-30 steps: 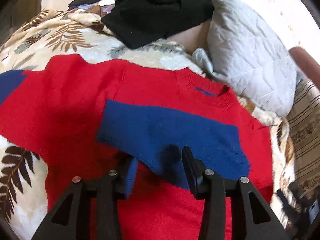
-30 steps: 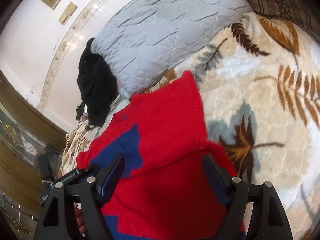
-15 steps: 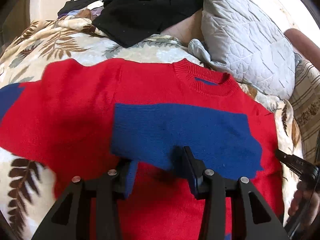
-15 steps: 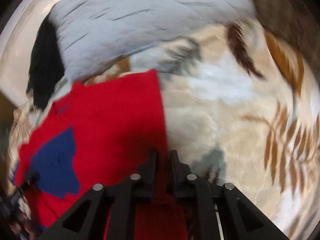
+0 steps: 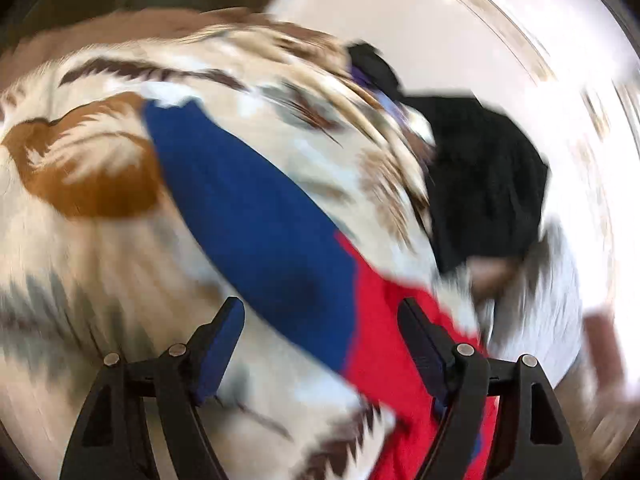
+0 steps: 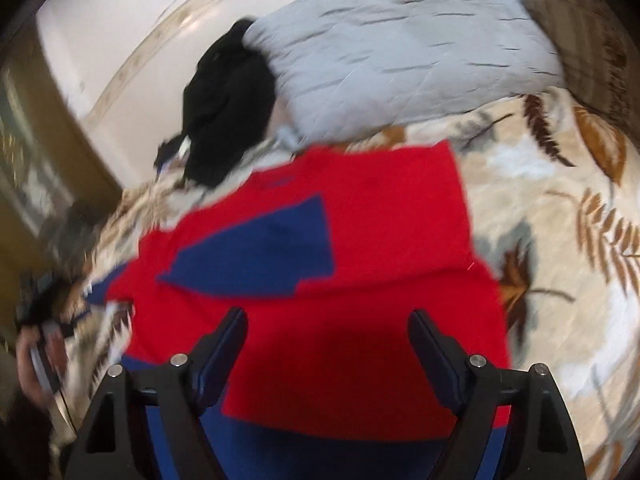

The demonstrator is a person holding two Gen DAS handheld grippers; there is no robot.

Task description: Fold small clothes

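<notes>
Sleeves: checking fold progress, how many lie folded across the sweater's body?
1: the blue sleeve lies across the red sweater; the other stretches out on the blanket.

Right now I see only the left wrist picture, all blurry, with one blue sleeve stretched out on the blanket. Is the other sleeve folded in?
Observer: Yes. The right wrist view shows a second blue sleeve lying folded across the chest of the red sweater.
Visitor: Is the right claw holding anything?
Observer: No. The right claw is open over the sweater's lower half and grips nothing.
</notes>
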